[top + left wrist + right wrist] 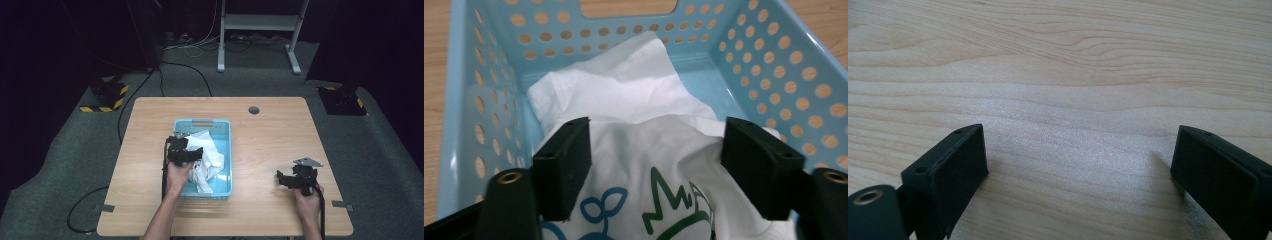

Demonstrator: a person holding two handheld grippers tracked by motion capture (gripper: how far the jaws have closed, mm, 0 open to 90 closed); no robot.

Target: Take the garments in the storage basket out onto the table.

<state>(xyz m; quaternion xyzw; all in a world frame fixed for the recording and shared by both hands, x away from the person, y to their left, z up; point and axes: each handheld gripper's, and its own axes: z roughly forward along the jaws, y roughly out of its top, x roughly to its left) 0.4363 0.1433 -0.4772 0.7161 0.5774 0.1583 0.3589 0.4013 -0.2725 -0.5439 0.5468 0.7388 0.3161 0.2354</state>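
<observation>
A light blue perforated basket (pixel 228 150) stands in the middle of the wooden table (pixel 270 135). A crumpled white cloth (pixel 210 156) with a blue and green print lies in it. My left gripper (pixel 186 150) hovers over the basket's near left part. In the left gripper view the basket wall (pixel 774 55) rings the cloth (pixel 624 85), and the left gripper (pixel 659 165) is open, its jaws astride a raised fold of the cloth. My right gripper (pixel 289 179) is low over the table's right side. Seen from the right gripper view, it (pixel 1078 165) stands open above bare wood (pixel 1058 60).
A round cable hole (pixel 254 110) sits near the table's far edge. Grey tape strips mark the near left (pixel 106 207) and near right (pixel 338 203) edges. On the floor beyond are a white stand frame (pixel 260 22), cables and a yellow-black striped base (pixel 105 97).
</observation>
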